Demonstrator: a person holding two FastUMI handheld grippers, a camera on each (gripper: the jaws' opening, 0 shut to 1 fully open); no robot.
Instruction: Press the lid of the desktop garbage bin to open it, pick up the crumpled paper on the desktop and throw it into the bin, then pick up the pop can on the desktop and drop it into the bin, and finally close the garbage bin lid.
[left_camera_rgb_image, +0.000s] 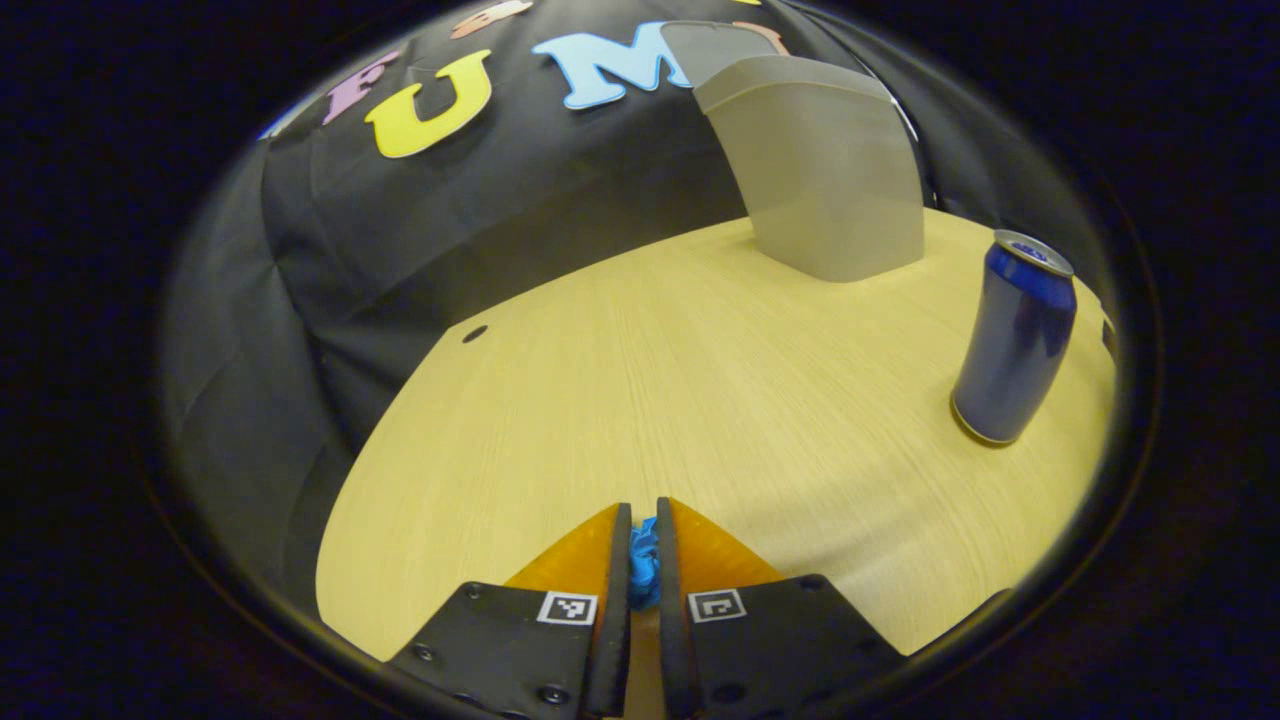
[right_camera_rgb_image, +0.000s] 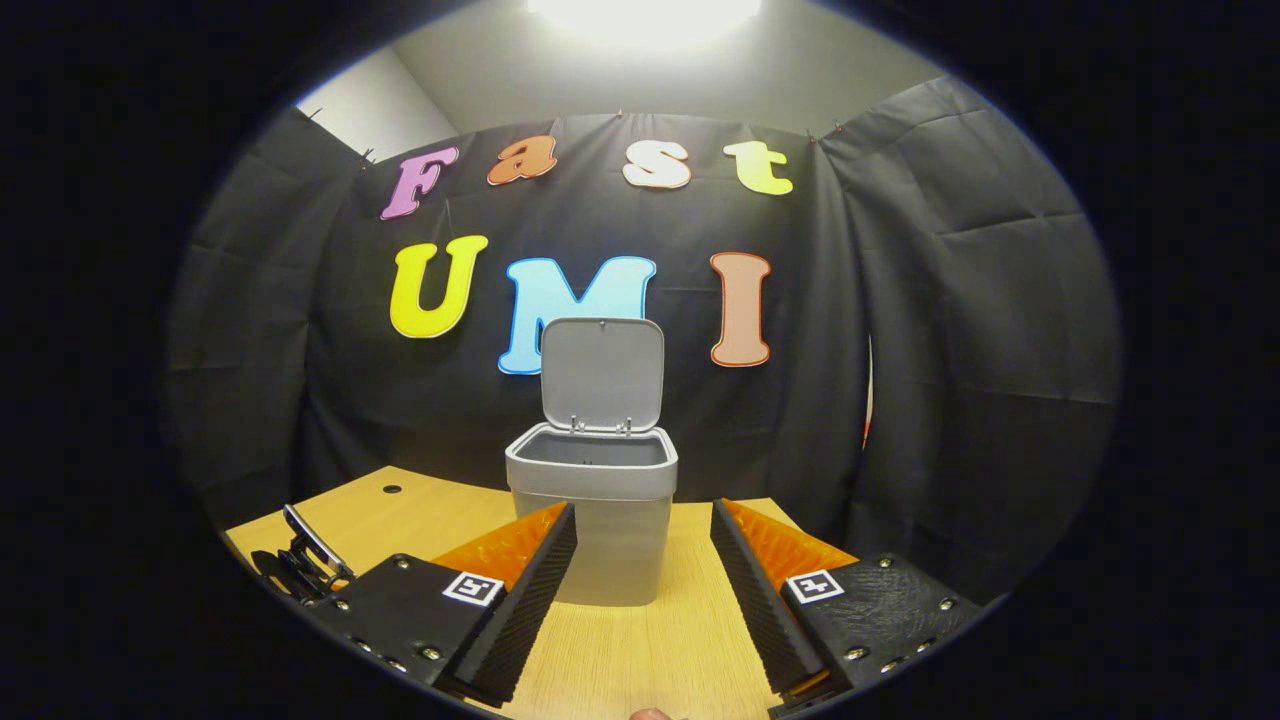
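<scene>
Left gripper view: left hand-held gripper (left_camera_rgb_image: 643, 560) sat at 6 o'clock, low over the wooden surface (left_camera_rgb_image: 640, 400), fingers (left_camera_rgb_image: 608, 610) nearly together and pinching the crumpled paper (left_camera_rgb_image: 643, 565). The paper was blue, a small wad squeezed between both pads, only a sliver visible in the narrow gap. Grey garbage bin (left_camera_rgb_image: 825, 170) stood at 1 o'clock near the far edge of the surface, lid (left_camera_rgb_image: 715, 45) raised behind it. Blue pop can (left_camera_rgb_image: 1015, 340) stood upright at 3 o'clock, apart from the bin and nearer the camera. A small dark hole (left_camera_rgb_image: 474, 333) marked the surface at 10 o'clock.

Right gripper view: the other hand-held gripper's black frame edge showed at 8 o'clock, low at the near left of the surface (right_camera_rgb_image: 640, 640). Right hand-held gripper (right_camera_rgb_image: 640, 530) had its fingers (right_camera_rgb_image: 530, 590) spread wide, nothing between them. The bin (right_camera_rgb_image: 595, 520) stood dead ahead, framed between the two fingers, not touching either. Its lid (right_camera_rgb_image: 602, 375) stood upright on the rear hinge, mouth fully open. Inside of the bin was not visible.
</scene>
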